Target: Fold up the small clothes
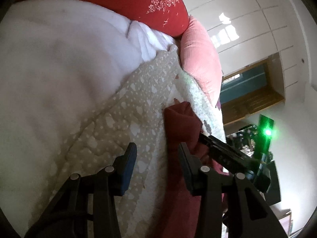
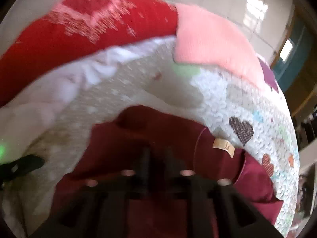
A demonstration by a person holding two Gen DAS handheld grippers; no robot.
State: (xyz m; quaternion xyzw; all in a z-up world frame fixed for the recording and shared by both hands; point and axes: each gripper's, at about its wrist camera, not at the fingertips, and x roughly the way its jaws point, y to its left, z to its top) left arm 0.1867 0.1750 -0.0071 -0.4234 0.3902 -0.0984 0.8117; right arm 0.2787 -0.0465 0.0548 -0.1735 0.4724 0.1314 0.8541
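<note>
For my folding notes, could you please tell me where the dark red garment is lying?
The dark red garment lies on the beige quilted bedspread, low and right of centre in the left wrist view, beside the white knitted blanket.

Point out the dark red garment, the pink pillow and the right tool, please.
dark red garment (image 1: 184, 119): left wrist view, its bunched upper corner.
pink pillow (image 1: 200, 59): left wrist view, middle of its textured face.
right tool (image 1: 206, 139): left wrist view, the fingertips at the garment's edge.
</note>
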